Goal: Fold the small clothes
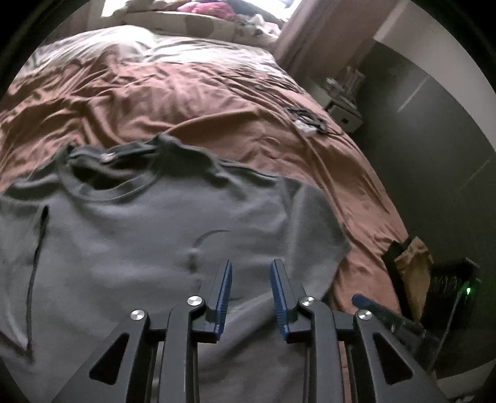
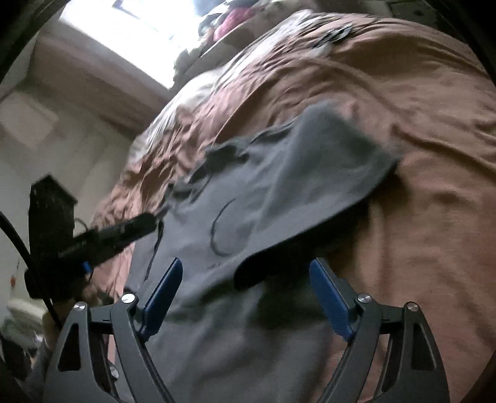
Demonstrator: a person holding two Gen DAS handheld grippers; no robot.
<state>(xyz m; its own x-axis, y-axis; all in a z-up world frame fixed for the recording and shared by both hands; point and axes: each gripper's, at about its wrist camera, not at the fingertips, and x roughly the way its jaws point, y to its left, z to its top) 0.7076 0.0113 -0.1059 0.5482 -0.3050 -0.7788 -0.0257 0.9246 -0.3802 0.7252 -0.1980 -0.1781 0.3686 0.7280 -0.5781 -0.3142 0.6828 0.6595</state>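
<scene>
Here we have both tools over the grey T-shirt [image 1: 130, 248], which lies spread on the bed [image 1: 217, 102], and we place everything else relative to that shirt.

Nearest in the left wrist view: left tool [image 1: 251, 280], jaws a narrow gap apart, nothing between the blue pads [image 1: 225, 288]. It hangs above the shirt's chest, not touching the cloth as far as we can tell. A dark curved mark sits on the chest just beyond the pads.

In the right wrist view: right tool [image 2: 245, 279], jaws spread wide, nothing gripped. One sleeve [image 2: 325, 167] lies folded in over the body, and its dark hem edge sits between the tool's pads; we can't tell if it touches them. The left tool [image 2: 124, 229] shows as a dark blurred bar at the shirt's far side edge.

Further out, the shirt's collar [image 1: 124, 164] points away from us. Past the collar we see rumpled brown bedding. Off the shirt's sleeve side, well apart, a tangle of black cable [image 1: 307, 119] lies on the bed. Beyond the bed's far end, bright window light and a pink heap [image 1: 204, 7], too blurred to identify.
</scene>
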